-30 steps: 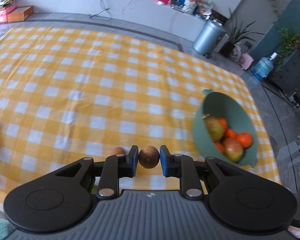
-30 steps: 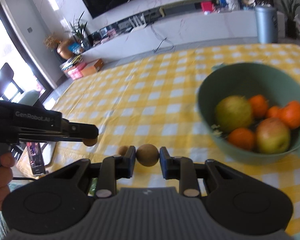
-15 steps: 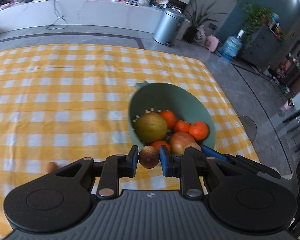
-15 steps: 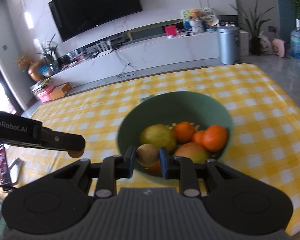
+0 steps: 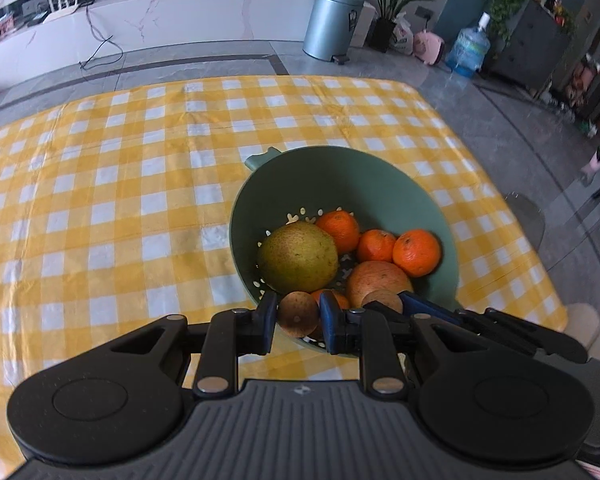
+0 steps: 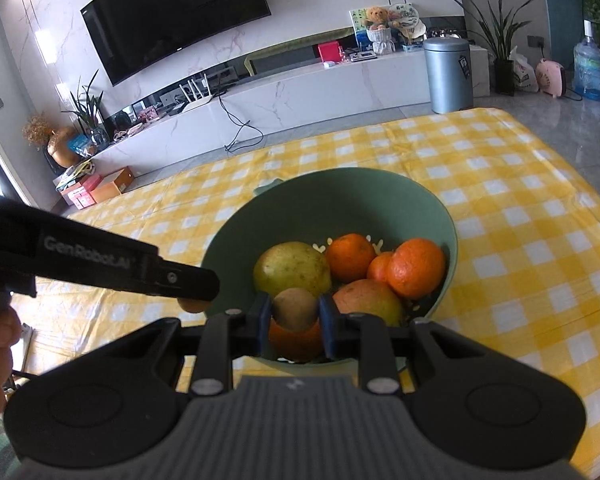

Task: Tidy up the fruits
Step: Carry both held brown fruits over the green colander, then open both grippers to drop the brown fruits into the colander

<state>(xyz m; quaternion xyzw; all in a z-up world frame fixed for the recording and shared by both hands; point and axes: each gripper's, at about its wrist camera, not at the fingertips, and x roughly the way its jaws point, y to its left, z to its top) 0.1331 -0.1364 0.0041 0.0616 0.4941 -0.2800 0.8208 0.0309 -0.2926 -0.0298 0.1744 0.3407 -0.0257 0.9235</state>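
From the left wrist view, a small brown fruit [image 5: 298, 314] is held tight between the left tongs [image 5: 298, 316]. It is hanging just over the near rim of the green bowl [image 5: 340, 176]. The bowl sits on the surface with the yellow checked cloth [image 5: 120, 200]. Inside it, a big green pear [image 5: 298, 256], some oranges [image 5: 416, 252] and a reddish apple [image 5: 374, 280] can be seen. The right tongs [image 5: 384, 300] reach in from the right, and a second brown fruit is held in them.

From the right wrist view, the other brown fruit [image 6: 294, 308] is gripped by the right tongs [image 6: 294, 314], above the near part of the bowl [image 6: 328, 196]. The left tongs [image 6: 194, 298] are seen at the left, just beside the bowl's rim, with a bit of their fruit peeking out underneath.

The step in hand looks like dropping both small fruits into the bowl. Next, each pair of tongs should be moved a little further over the bowl, lowered, and opened gently, so the fruit is not bounced out.
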